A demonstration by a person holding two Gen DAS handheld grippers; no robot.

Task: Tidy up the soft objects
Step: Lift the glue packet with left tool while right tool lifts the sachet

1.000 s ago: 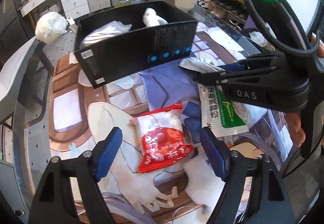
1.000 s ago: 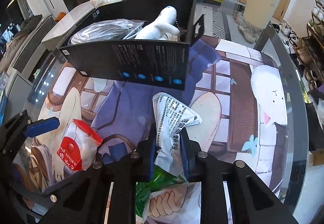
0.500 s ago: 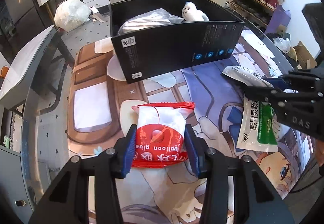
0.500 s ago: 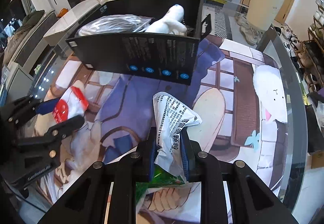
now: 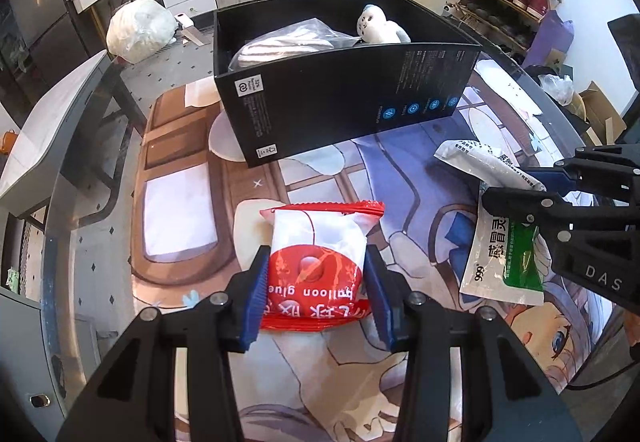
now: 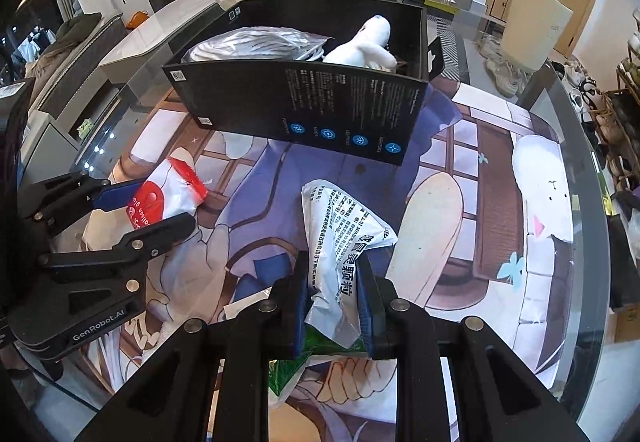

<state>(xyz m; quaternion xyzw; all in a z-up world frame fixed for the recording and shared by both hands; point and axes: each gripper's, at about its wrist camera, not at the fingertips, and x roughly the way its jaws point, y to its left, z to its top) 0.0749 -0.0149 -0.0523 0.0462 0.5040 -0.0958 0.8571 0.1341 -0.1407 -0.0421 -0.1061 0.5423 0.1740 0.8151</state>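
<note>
Clamped in the left gripper (image 5: 316, 282): a red-and-white snack-style packet (image 5: 318, 242) marked "balloon glue", blue pads pressed to its 2 long sides at the near end, far end sticking out over the printed mat (image 5: 180, 202). Clamped in the right gripper (image 6: 334, 294): a white-and-green medicine sachet (image 6: 344, 242), pinched around its middle so the film crumples and the printed far end stands up and flops left. Both near the front of the table, well short of the black box (image 5: 340, 110) at the far side, which already holds a white plush owl (image 5: 378, 28) and a clear bag of striped fabric (image 5: 288, 46). Probably light, both of them — thin plastic film with air or loose filling inside, soft and easily crushed, slippery where glossy. Judged safest gripped across the filled body rather than the crimped seal, firmly enough not to slide but not hard enough to burst a seam. Sachet grip looks bunched and off-centre, so some droop or twist likely in the lift; packet grip looks square and stable. Box wall is tall, thin card — a snag on the rim could shove it, so clearing the near wall before releasing seems wise.
</note>
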